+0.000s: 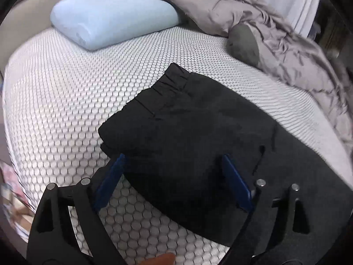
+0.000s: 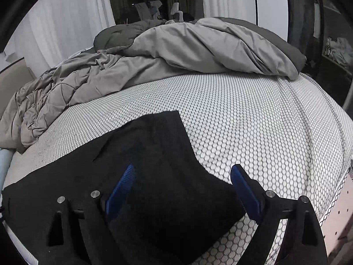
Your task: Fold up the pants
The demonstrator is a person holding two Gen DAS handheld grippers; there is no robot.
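While the black pants (image 1: pixel 198 132) are lying partly folded on the bed (image 1: pixel 66 110), waistband doubled over, both tools are being held released above them: the left tool (image 1: pixel 174 161) over the folded edge, the right tool (image 2: pixel 183 172) over the leg end, probably so the next fold can be gripped.

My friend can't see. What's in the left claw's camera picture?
Folded black pants lie on a white honeycomb-patterned bed, and the open left claw hovers over their near edge. A light blue pillow and rumpled grey blanket sit behind.
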